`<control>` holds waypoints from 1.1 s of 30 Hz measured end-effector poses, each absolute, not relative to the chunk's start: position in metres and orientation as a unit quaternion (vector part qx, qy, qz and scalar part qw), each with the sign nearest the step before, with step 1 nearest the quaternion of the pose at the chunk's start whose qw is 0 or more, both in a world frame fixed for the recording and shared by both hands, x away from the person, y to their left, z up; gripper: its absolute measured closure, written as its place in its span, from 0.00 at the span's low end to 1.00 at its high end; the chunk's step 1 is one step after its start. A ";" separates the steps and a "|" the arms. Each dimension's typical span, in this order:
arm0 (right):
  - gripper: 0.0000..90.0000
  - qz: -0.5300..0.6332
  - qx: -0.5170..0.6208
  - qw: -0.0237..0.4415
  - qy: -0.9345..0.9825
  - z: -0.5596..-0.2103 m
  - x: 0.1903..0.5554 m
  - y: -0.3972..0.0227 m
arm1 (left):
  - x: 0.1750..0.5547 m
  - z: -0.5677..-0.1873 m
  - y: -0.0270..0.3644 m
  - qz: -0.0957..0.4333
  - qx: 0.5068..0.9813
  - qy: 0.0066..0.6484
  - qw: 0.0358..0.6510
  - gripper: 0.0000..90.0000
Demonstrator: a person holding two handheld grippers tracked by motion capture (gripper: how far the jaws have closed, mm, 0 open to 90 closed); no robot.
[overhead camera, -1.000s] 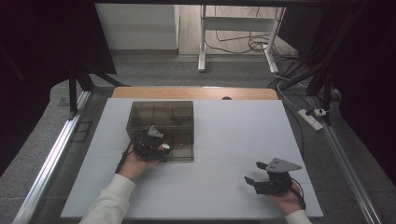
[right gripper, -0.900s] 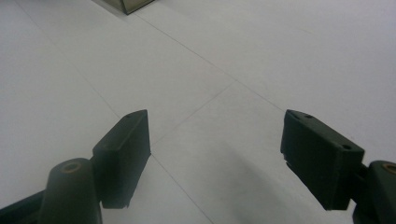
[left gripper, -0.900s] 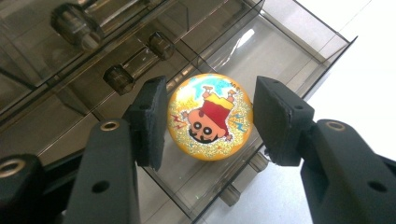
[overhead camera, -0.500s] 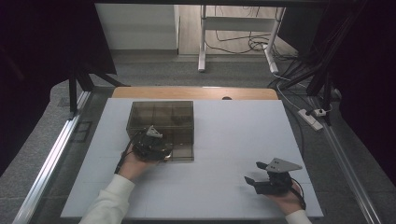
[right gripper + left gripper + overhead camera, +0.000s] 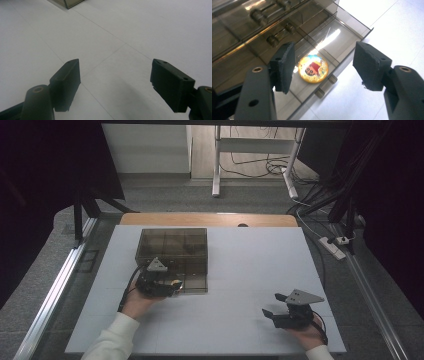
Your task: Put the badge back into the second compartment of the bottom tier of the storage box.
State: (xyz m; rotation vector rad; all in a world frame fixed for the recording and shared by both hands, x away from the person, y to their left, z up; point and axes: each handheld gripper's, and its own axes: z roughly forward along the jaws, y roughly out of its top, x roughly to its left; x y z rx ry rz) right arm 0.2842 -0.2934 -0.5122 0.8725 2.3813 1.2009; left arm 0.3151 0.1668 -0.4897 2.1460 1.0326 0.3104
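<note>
A smoky clear compartment box point(image 5: 172, 247) stands on the white table top at the left. In one of its front compartments point(image 5: 352, 25) lies a round yellow badge point(image 5: 313, 68) with a cartoon figure, also seen as a yellow spot point(image 5: 175, 282) from above. My left gripper point(image 5: 323, 66) hovers over that front corner point(image 5: 169, 282). Its jaws have just been opening and stand apart, with the badge lying below and between them, untouched by the pads. My right gripper point(image 5: 273, 305) rests open over bare table at the front right, with nothing between its fingers point(image 5: 115, 82).
The white table top point(image 5: 240, 265) stretches between the two hands. A wooden strip point(image 5: 210, 219) runs along its far edge. A metal rail point(image 5: 55, 290) flanks the left side, and cables and a power strip point(image 5: 334, 245) lie on the floor to the right.
My left gripper has drawn back slightly toward the near edge and its jaws have spread wider over the badge. The right gripper has not moved.
</note>
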 end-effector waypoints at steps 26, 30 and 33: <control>0.27 0.423 0.306 0.166 0.836 -0.512 0.285 -0.294 | 0.263 -0.501 0.191 0.133 0.812 0.404 0.399 0.34; 0.27 0.423 0.305 0.167 0.837 -0.513 0.285 -0.293 | 0.258 -0.506 0.191 0.129 0.815 0.401 0.398 0.34; 0.27 0.423 0.304 0.166 0.837 -0.513 0.285 -0.293 | 0.257 -0.508 0.191 0.128 0.815 0.400 0.398 0.34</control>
